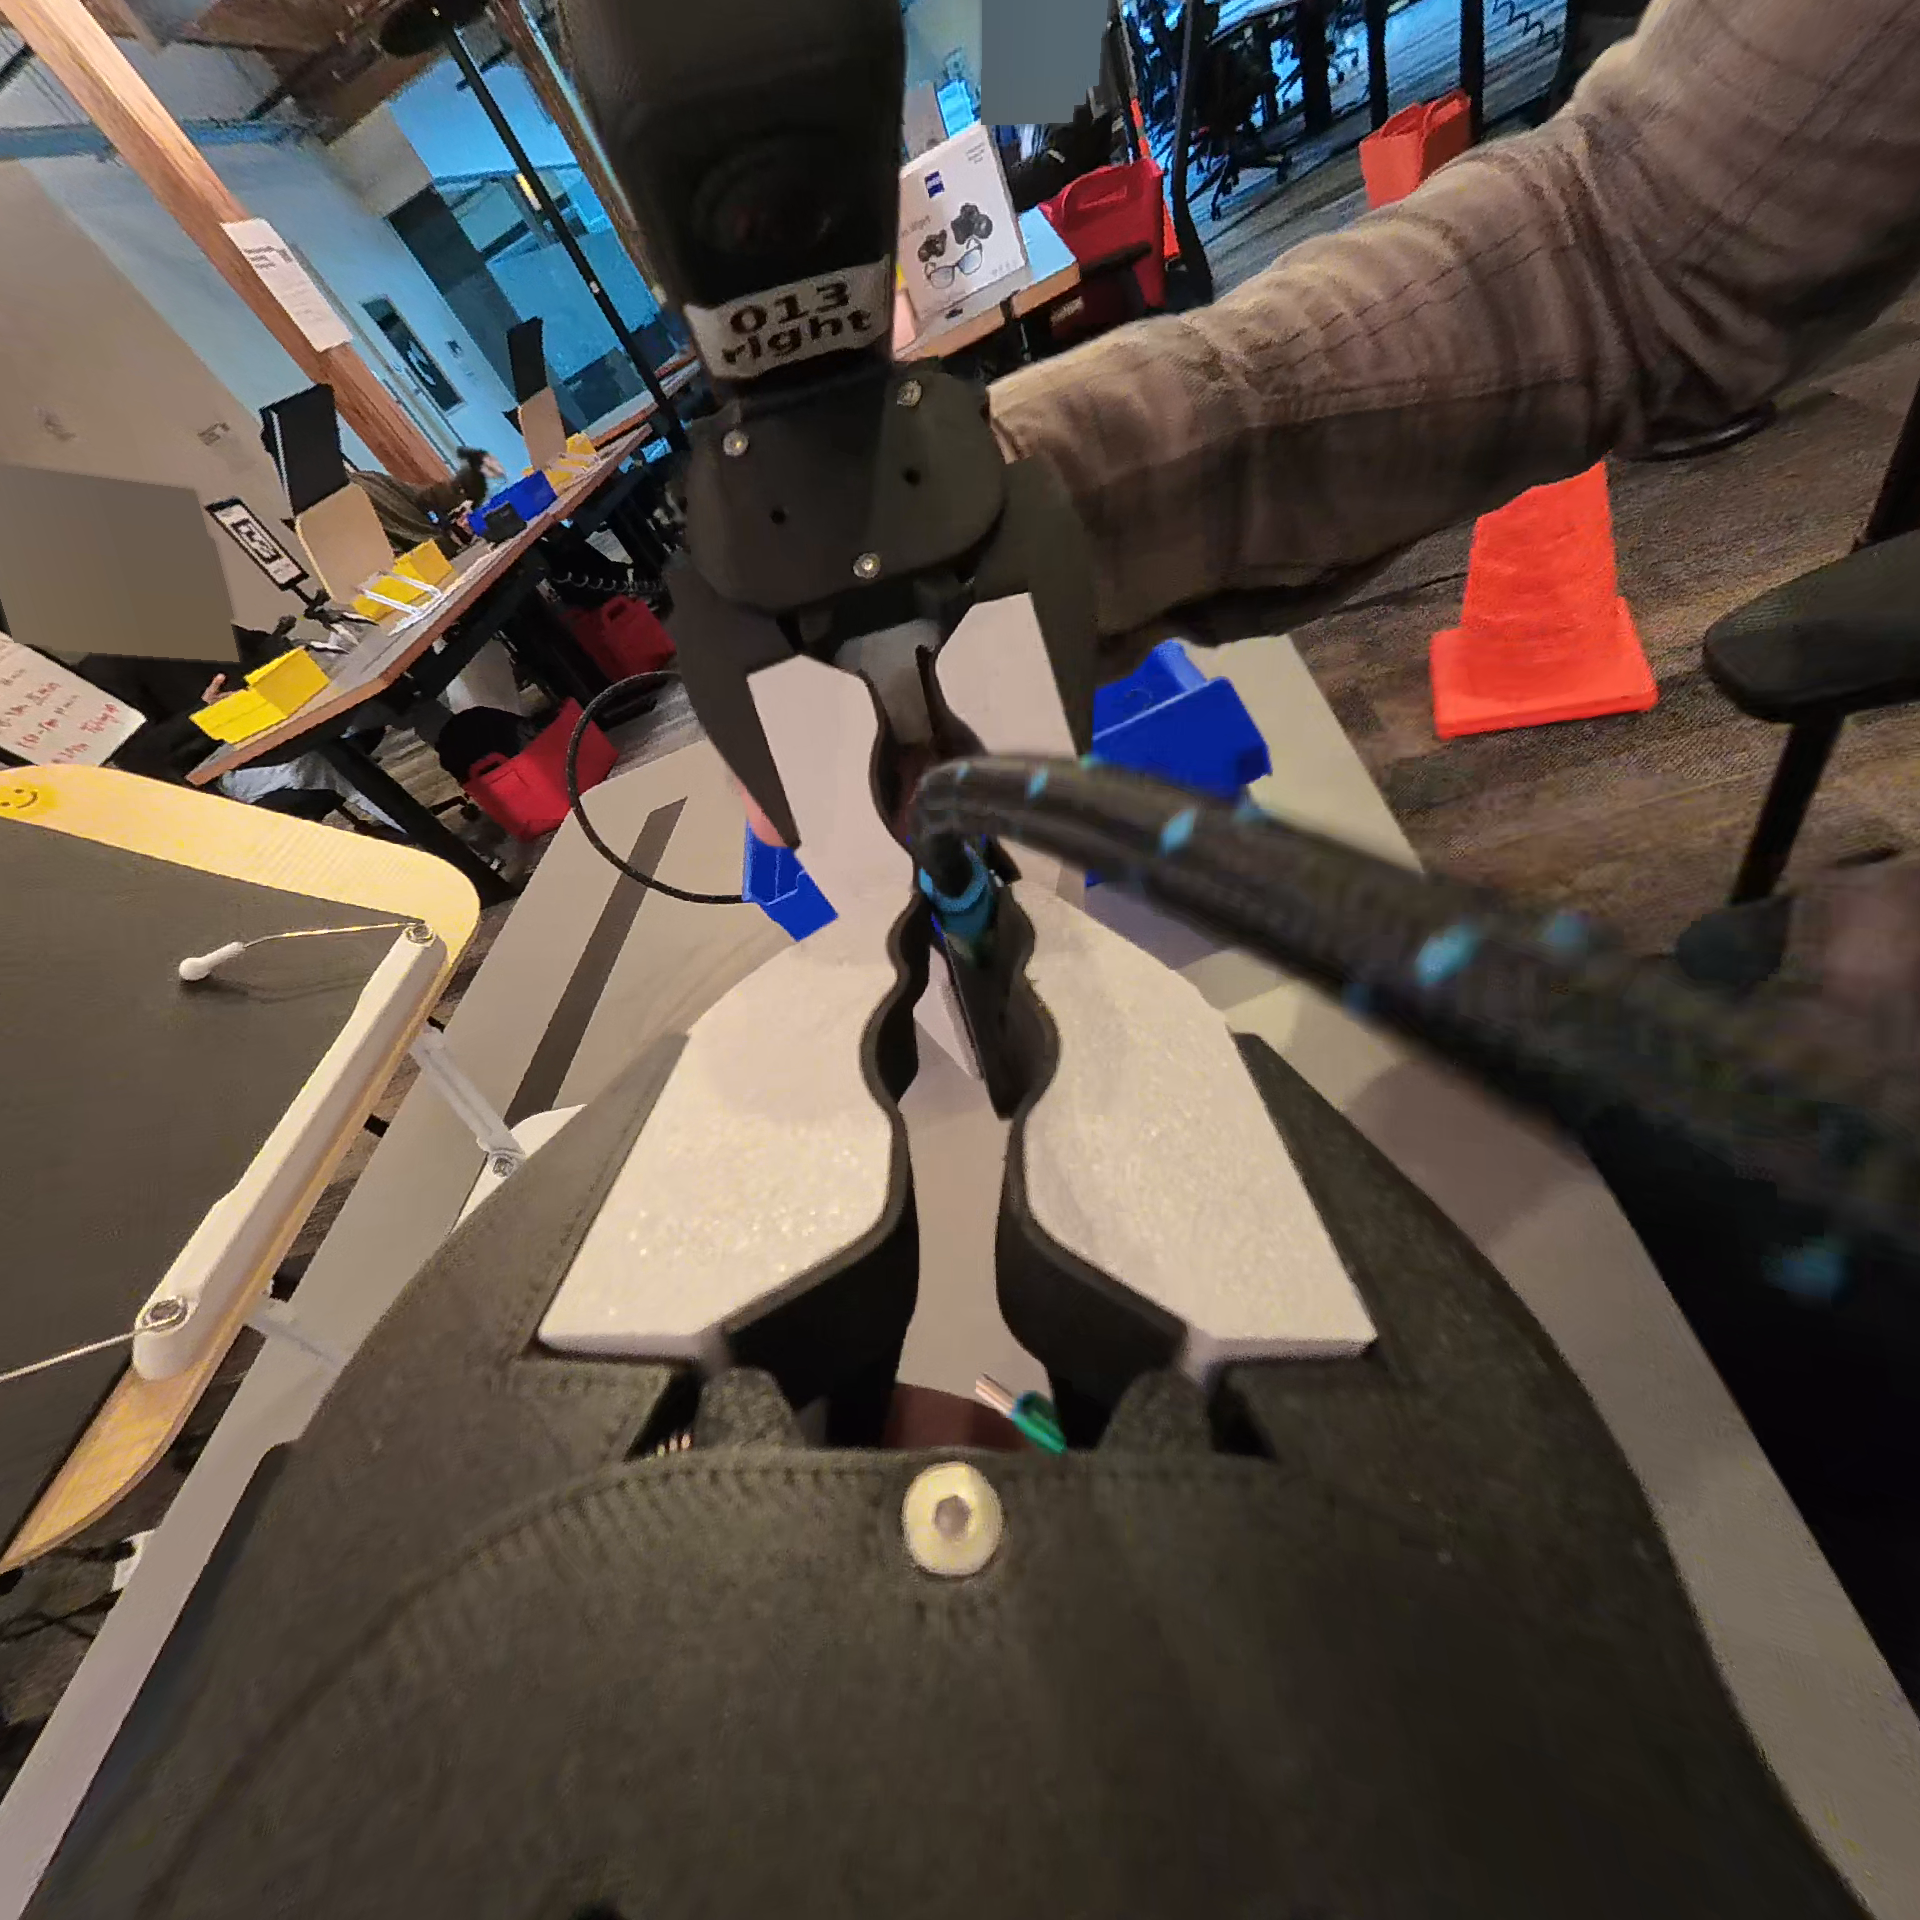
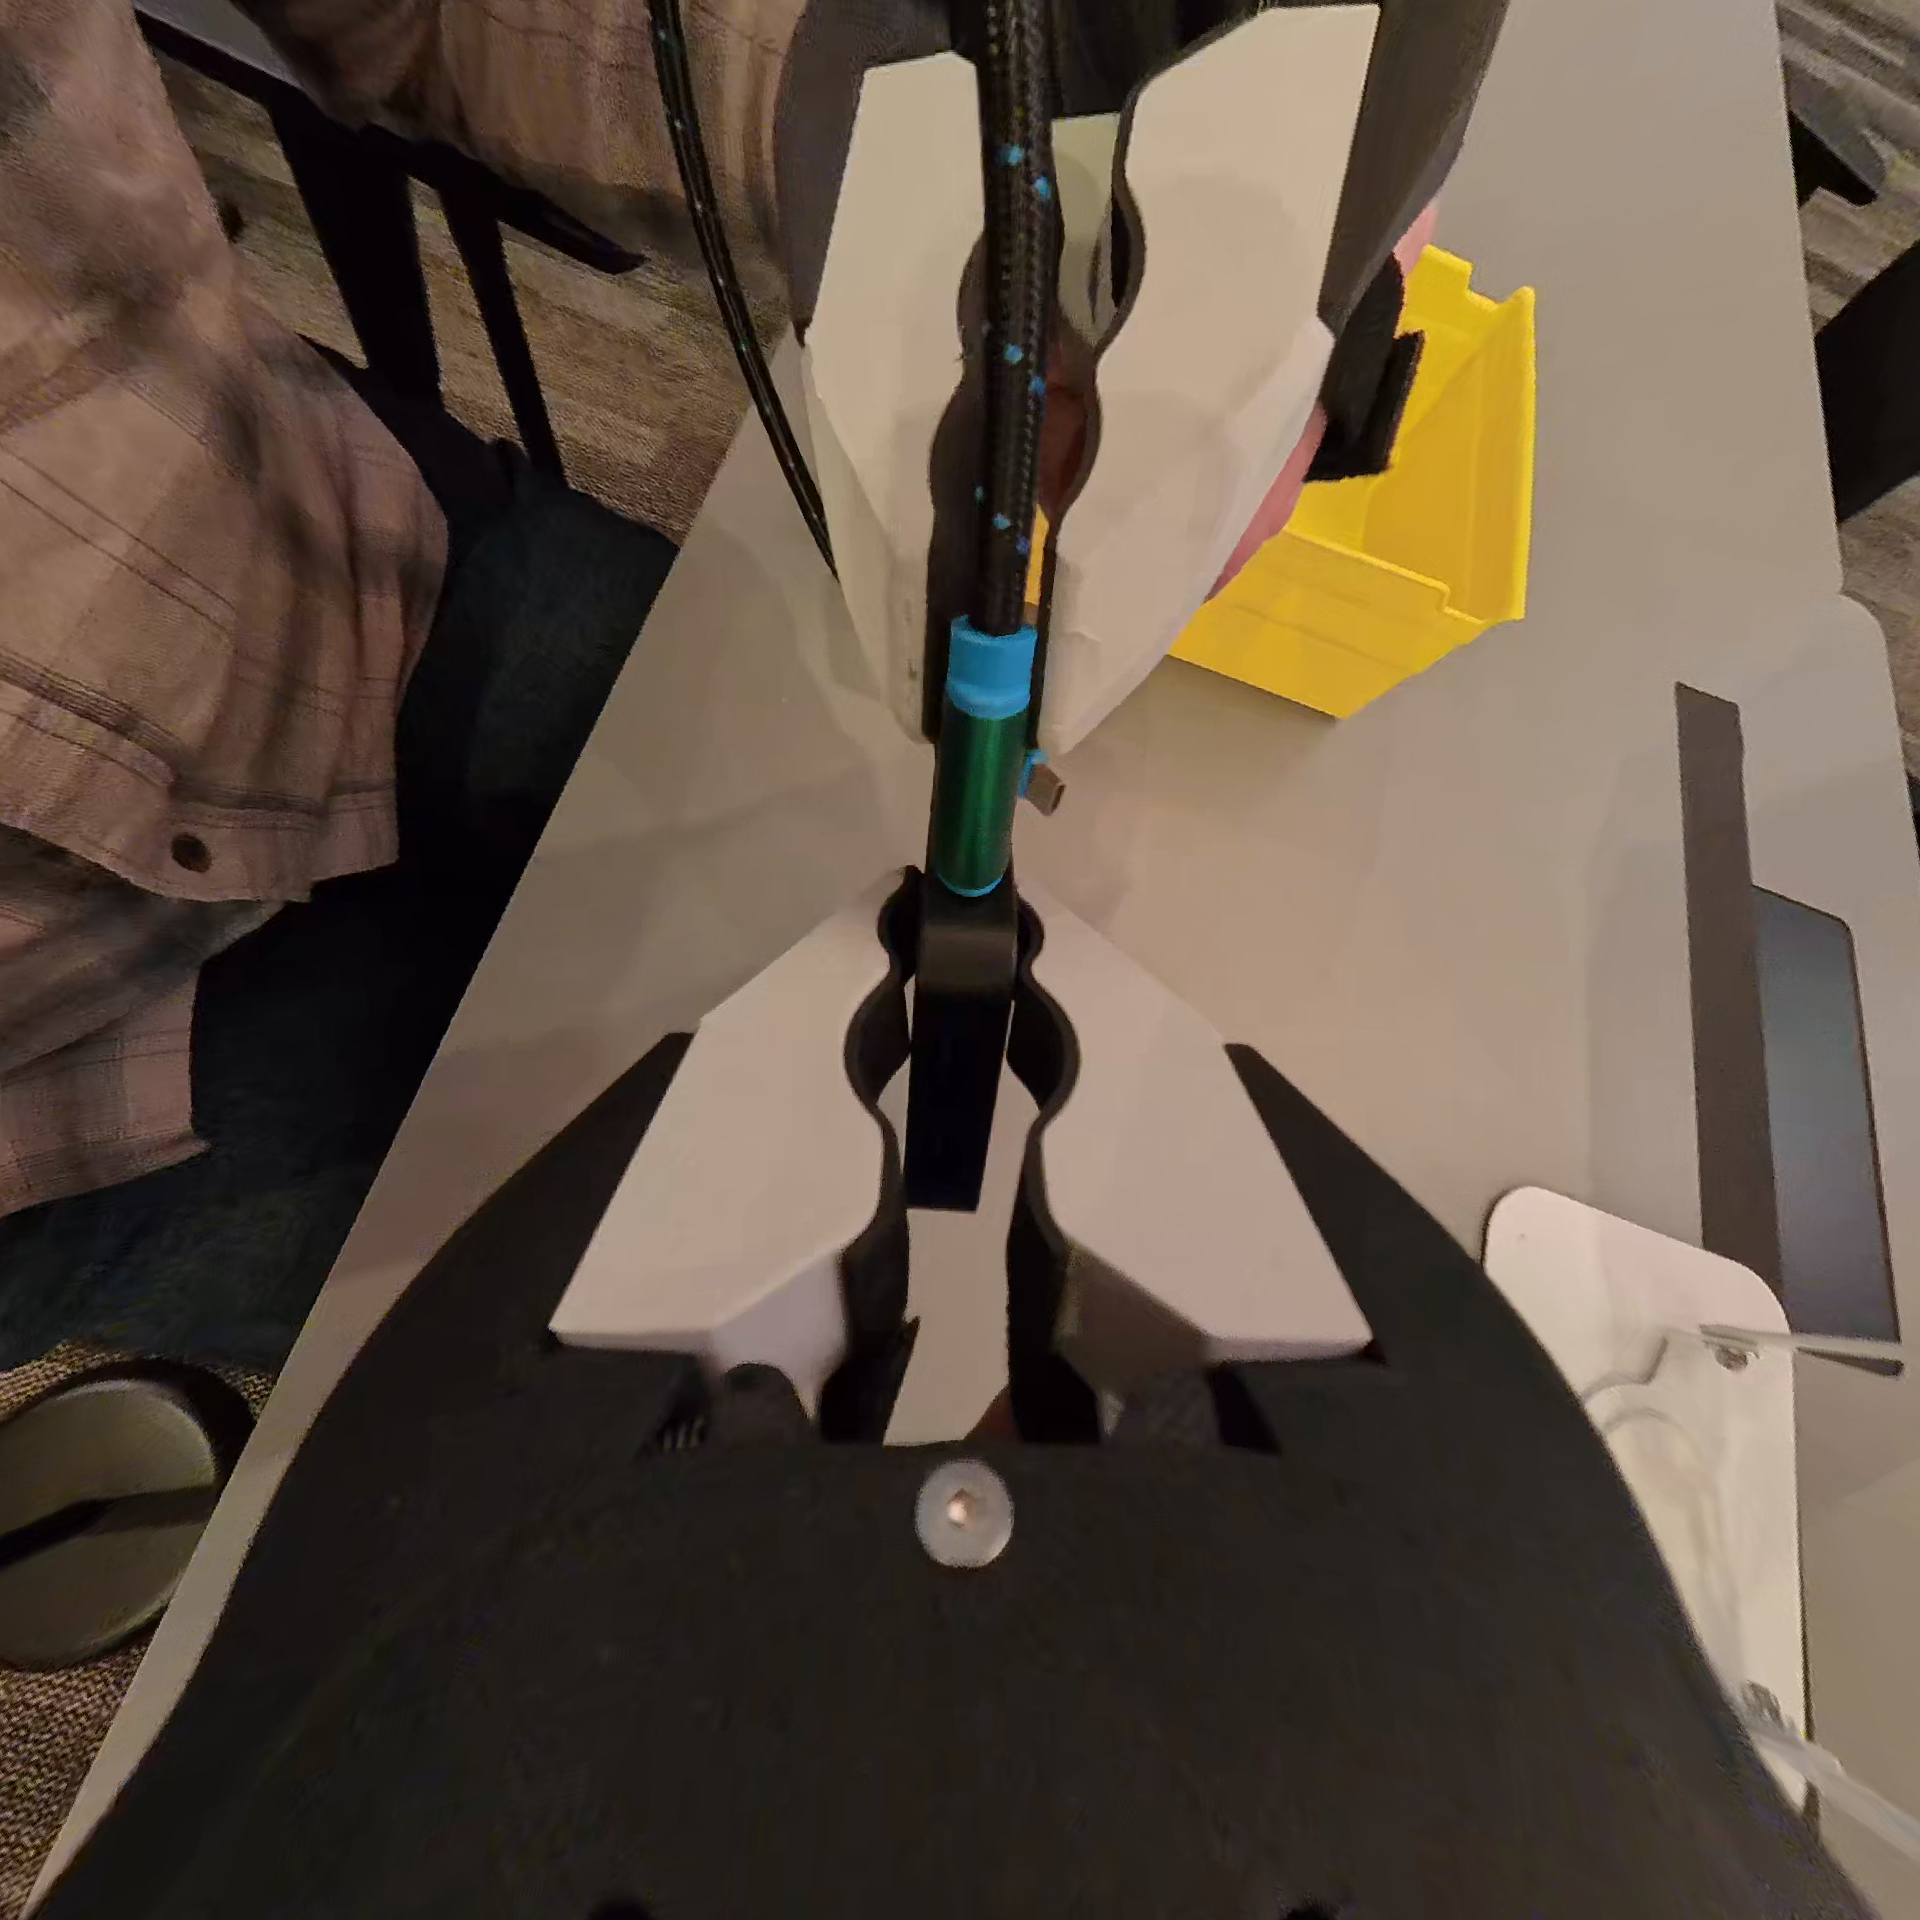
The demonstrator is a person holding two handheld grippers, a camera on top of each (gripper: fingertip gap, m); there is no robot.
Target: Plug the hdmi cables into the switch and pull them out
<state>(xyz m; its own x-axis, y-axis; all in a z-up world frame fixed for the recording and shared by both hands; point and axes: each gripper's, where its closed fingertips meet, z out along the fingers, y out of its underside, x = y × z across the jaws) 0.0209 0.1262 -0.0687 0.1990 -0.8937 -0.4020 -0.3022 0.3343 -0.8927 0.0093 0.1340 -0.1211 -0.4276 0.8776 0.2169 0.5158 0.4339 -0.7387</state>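
Black switch [image 2: 954, 1049] at frame centre, pinched between right gripper [image 2: 961, 997] fingers, long axis running up frame, collinear with green hdmi plug [image 2: 975, 805] above; left gripper [image 2: 982, 623] clamps that cable, plug apparently seated, seam unclear

Grey desk [image 1: 1340, 1081] with blue bins [image 1: 1179, 727] at its far end. Yellow bin [image 2: 1392, 561] on the same desk in the right wrist view. Orange cone [image 1: 1538, 623] on the carpet beside it. Yellow-edged black board [image 1: 156, 1039] to the left. Rows of tables with yellow trays [image 1: 260, 696] behind.
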